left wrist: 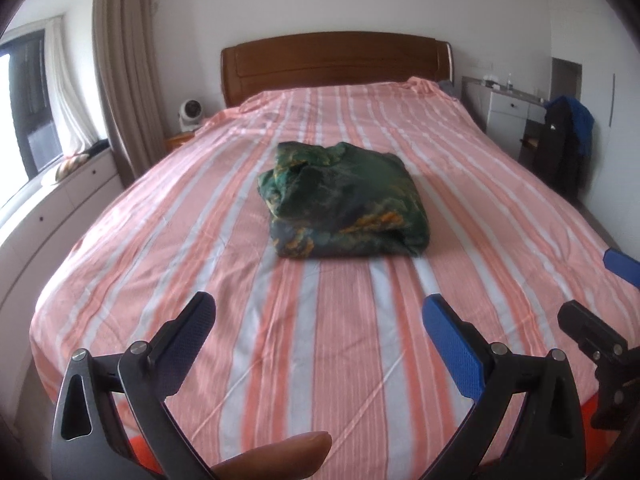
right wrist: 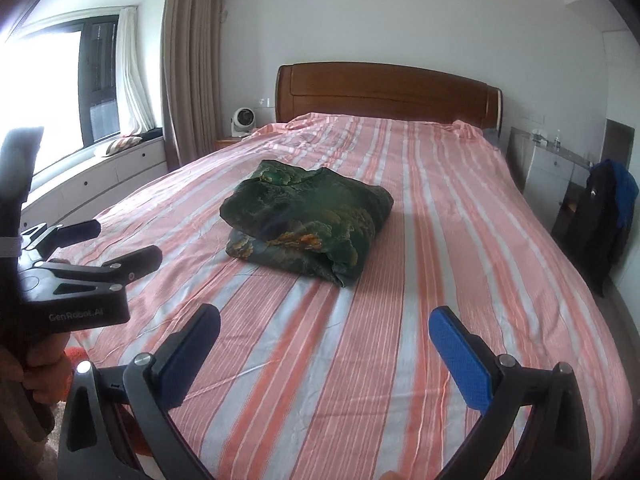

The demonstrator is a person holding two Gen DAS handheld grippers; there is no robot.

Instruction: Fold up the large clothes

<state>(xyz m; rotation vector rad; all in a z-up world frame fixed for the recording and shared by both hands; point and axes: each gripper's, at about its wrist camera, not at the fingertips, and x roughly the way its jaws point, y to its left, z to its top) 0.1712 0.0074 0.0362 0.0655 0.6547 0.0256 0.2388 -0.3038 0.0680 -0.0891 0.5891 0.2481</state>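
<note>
Folded garment (left wrist: 344,200) on the middle of the bed (left wrist: 160,248), headboard (left wrist: 336,62) behind it, fan (left wrist: 188,114) left of the headboard, desk (left wrist: 508,100) right, both grippers nearer the foot, apart from it.

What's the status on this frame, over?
Left tongs open, empty. Right tongs open, empty. Green garment folded on striped bed, untouched. Nothing in the way.

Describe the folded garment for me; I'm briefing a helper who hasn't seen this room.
Start at the wooden headboard and the striped pink bed sheet below it. Mid-bed lies the folded garment, a compact dark green bundle with orange-yellow print, the only thing on the sheet.
</note>
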